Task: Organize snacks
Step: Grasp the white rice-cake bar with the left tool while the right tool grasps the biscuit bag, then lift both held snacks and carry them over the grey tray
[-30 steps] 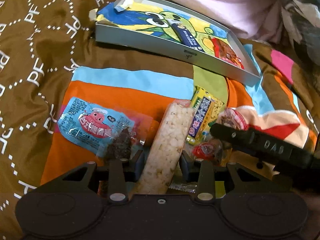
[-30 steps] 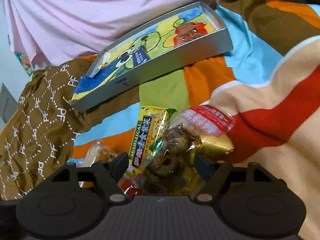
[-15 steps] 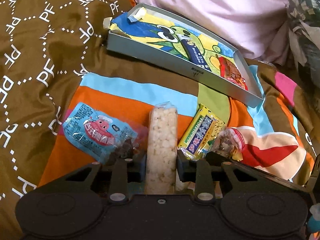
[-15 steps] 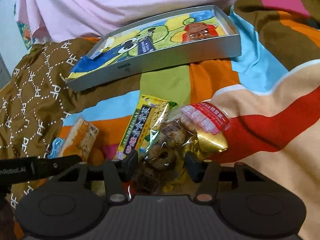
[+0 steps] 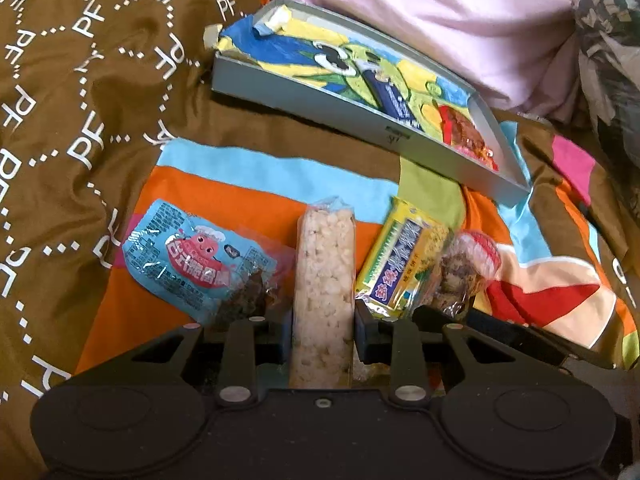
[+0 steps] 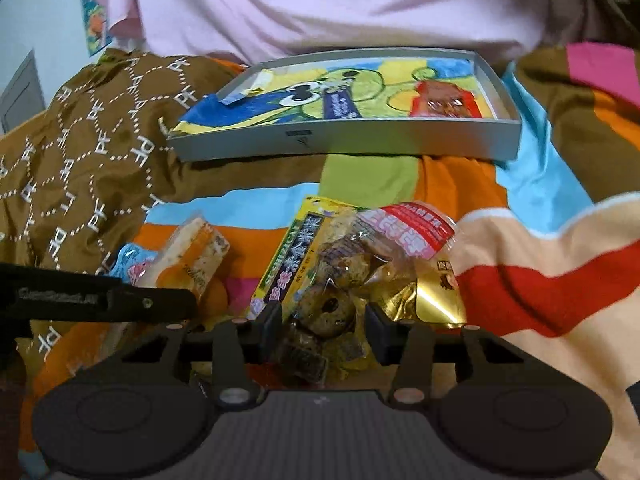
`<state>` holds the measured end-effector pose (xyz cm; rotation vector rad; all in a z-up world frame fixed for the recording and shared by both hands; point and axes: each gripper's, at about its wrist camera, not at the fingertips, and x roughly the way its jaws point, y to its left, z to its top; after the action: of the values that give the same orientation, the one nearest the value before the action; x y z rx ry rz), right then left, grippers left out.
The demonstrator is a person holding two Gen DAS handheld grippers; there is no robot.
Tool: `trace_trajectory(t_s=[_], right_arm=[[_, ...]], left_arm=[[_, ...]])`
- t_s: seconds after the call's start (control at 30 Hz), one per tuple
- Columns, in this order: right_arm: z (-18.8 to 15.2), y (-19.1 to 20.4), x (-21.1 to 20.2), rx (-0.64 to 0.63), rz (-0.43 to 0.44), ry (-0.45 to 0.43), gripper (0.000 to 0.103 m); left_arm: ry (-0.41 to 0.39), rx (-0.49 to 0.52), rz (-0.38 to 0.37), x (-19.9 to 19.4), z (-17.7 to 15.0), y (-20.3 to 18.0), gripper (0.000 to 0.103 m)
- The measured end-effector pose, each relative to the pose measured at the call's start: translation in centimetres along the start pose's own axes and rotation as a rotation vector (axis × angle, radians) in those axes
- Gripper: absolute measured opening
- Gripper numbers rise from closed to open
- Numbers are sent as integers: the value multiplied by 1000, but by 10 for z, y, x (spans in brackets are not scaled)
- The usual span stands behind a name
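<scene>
The striped blanket (image 5: 256, 184) carries the grey tray (image 5: 360, 116) at its far side. Left gripper (image 5: 323, 330): jaws clamped on the puffed-rice bar (image 5: 325, 276). Right gripper (image 6: 322, 330): jaws closed against the clear cookie packet (image 6: 344, 280).

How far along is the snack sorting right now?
Done: a dark blue bar and a red packet lie in the grey tray. In hand: the left gripper is clamped on the puffed rice bar; the right gripper straddles the clear bag of round snacks, grip uncertain. Left: the blue packet and yellow packet on the blanket.
</scene>
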<state>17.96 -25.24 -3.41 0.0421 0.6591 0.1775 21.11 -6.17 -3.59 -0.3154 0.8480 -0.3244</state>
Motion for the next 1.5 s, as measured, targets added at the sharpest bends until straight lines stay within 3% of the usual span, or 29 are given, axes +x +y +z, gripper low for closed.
trace_trajectory(t_s=[0.3, 0.57, 0.7, 1.0, 1.17, 1.5], right_arm=[[-5, 29, -13, -206, -26, -63, 46], [-6, 34, -25, -256, -20, -127, 46], [-6, 36, -35, -291, -42, -183, 41], [-3, 32, -38, -284, -61, -210, 40], [3, 24, -46, -270, -96, -275, 40], [29, -9, -51, -193, -163, -446, 40]], left_arm=[[28, 1, 13, 4, -1, -1, 31], [2, -64, 40, -3, 1, -1, 31], [-34, -63, 42, -10, 5, -7, 31], [-88, -62, 46, -19, 15, -24, 31], [-119, -34, 49, -21, 28, -35, 31], [-260, 31, 35, -21, 84, -71, 31]])
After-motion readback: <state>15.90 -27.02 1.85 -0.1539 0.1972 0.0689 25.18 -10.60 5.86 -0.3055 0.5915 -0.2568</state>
